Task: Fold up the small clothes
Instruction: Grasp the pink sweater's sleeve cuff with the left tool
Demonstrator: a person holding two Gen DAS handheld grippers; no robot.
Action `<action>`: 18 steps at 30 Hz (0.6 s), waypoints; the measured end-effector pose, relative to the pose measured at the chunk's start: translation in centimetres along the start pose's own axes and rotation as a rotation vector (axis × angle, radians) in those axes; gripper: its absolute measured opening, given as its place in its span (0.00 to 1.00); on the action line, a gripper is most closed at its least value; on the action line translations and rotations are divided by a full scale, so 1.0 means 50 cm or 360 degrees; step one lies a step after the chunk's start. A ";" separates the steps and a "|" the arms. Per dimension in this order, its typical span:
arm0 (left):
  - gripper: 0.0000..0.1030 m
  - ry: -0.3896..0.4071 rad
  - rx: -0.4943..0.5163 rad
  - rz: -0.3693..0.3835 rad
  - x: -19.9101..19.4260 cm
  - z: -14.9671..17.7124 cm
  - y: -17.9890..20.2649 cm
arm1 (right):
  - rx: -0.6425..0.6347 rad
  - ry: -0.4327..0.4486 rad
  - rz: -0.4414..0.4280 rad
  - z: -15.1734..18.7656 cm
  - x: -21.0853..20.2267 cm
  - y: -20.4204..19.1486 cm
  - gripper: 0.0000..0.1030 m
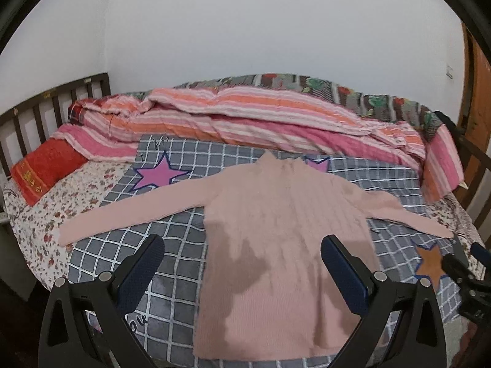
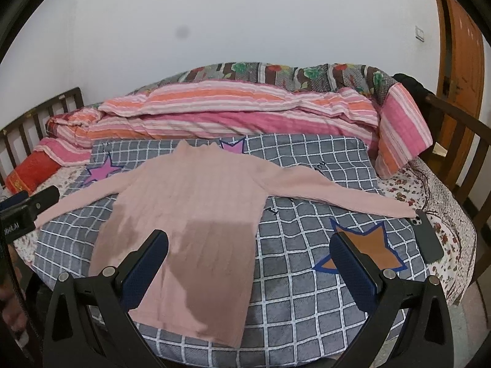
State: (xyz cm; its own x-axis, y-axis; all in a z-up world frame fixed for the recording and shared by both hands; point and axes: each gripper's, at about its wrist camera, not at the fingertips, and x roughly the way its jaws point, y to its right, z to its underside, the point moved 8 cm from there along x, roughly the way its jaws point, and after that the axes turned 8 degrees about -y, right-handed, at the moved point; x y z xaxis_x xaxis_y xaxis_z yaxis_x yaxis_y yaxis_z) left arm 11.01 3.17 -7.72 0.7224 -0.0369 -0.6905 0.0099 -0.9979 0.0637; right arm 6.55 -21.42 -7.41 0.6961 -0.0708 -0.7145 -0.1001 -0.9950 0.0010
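A small pink ribbed sweater (image 1: 276, 224) lies flat on a grey checked blanket (image 1: 172, 245), collar away from me, both long sleeves spread out to the sides. My left gripper (image 1: 242, 245) hovers open above the sweater's lower left part, holding nothing. In the right wrist view the same sweater (image 2: 196, 208) sits left of centre. My right gripper (image 2: 250, 242) is open over the sweater's right hem side and the blanket (image 2: 307, 291), nothing between its fingers. The left gripper's tip (image 2: 33, 202) shows at the left edge there; the right gripper (image 1: 466, 263) shows at the right edge of the left wrist view.
A striped pink and orange quilt (image 1: 245, 116) is bunched along the far side of the bed by the wall. A red pillow (image 1: 46, 168) lies at the left by the wooden headboard (image 1: 46, 107). A dark phone (image 2: 428, 239) rests near the right sleeve's cuff. A wooden door (image 2: 460, 61) stands at the right.
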 end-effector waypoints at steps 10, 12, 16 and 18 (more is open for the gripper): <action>0.97 -0.0090 -0.0558 -0.0023 0.200 0.038 -0.261 | 0.0029 -0.0117 -0.0119 -0.007 0.146 -0.022 0.95; 0.97 -0.0107 -0.0691 -0.0041 0.235 0.050 -0.330 | 0.0027 -0.0151 -0.0104 -0.007 0.179 -0.030 0.94; 0.84 -0.0120 -0.0917 -0.0197 0.291 0.073 -0.483 | 0.0046 -0.0159 -0.0089 -0.011 0.236 -0.055 0.93; 0.84 -0.0133 -0.1018 -0.0271 0.316 0.087 -0.557 | 0.0043 -0.0167 -0.0105 -0.013 0.253 -0.070 0.93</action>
State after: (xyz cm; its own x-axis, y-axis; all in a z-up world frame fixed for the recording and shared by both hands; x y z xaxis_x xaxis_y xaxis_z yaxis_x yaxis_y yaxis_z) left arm 19.15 30.13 -23.52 0.6185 0.0888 -0.7808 0.5460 -0.7631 0.3458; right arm 16.17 -18.87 -16.03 0.6237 0.0038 -0.7817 -0.0769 -0.9948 -0.0662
